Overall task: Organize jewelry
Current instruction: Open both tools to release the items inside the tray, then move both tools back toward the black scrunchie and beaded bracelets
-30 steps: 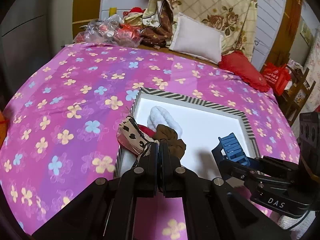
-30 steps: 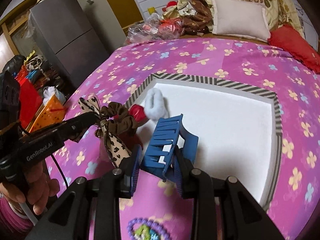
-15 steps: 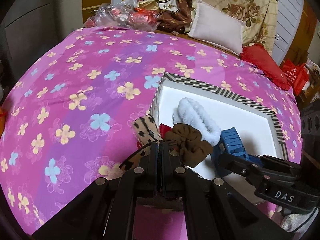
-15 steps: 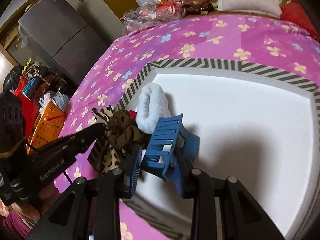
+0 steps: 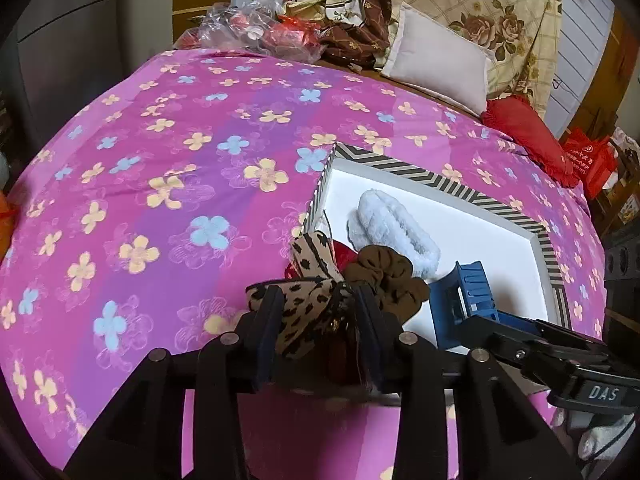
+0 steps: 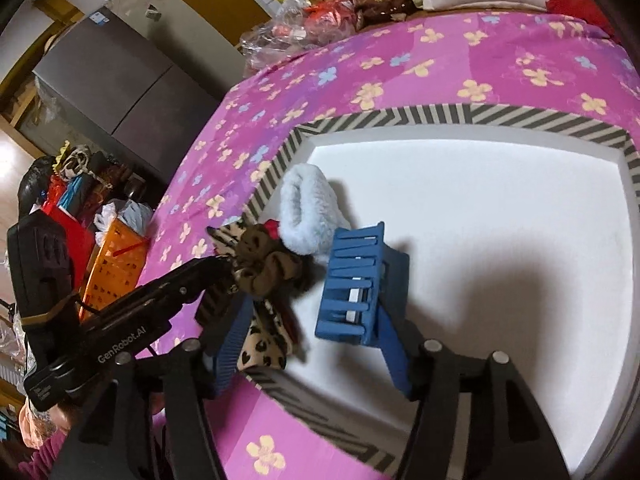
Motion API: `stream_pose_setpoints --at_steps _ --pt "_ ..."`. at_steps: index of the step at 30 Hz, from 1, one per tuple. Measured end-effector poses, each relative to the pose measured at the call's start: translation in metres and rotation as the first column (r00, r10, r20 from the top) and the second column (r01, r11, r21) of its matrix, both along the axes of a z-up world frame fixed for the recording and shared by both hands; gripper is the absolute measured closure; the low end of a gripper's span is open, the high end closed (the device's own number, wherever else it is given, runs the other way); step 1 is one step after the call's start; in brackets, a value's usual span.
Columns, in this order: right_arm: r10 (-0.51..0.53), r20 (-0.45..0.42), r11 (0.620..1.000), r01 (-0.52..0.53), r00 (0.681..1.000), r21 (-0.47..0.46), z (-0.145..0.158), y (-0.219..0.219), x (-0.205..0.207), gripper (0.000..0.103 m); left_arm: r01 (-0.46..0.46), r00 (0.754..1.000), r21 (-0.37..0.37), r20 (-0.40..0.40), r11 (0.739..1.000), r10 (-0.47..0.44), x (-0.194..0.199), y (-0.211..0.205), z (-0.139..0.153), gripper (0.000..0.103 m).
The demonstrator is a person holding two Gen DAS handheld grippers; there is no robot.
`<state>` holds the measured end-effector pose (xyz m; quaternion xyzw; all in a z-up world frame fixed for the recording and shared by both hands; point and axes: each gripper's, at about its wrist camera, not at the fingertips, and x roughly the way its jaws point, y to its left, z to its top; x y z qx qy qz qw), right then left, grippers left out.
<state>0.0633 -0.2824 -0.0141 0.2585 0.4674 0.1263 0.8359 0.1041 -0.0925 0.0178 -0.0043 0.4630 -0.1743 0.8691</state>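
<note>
Both jaws have spread since a moment ago: left hand-held gripper [image 5: 316, 322] open around the leopard-and-brown scrunchie [image 5: 362, 280] at the tray [image 6: 440, 118] rim's 9 o'clock, right hand-held gripper [image 6: 316, 356] open, blue claw clip [image 6: 358, 284] apparently released inside; both items look nearly delivered.

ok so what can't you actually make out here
red item: left wrist view, mostly behind the leopard bow and brown scrunchie; kind unclear.
blue clip: right wrist view, its own body hides whether it rests on the tray.
tray's right side: same view, cut by the edge.
</note>
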Motion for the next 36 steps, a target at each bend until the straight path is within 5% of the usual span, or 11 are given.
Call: stream_pose_setpoints --at_steps 13,22,29,36 --pt "-0.034 0.0 0.999 0.034 0.999 0.028 0.012 0.001 -0.039 0.035 -0.006 0.999 0.001 0.046 1.0 0.006 -0.039 0.024 0.02 0.064" --pt "-0.024 0.066 0.995 0.03 0.998 -0.096 0.033 0.023 -0.092 0.035 -0.024 0.995 0.051 0.101 0.998 0.019 -0.078 0.034 0.026 0.064" --pt "-0.032 0.134 0.991 0.049 0.99 -0.128 0.047 0.035 -0.133 0.024 -0.034 0.992 0.066 0.12 0.997 0.026 -0.106 0.037 0.027 0.064" --pt "-0.055 0.155 0.987 0.078 0.986 -0.143 0.056 0.043 -0.162 0.024 -0.033 0.992 0.064 0.123 0.997 0.025 -0.132 0.039 0.026 0.064"
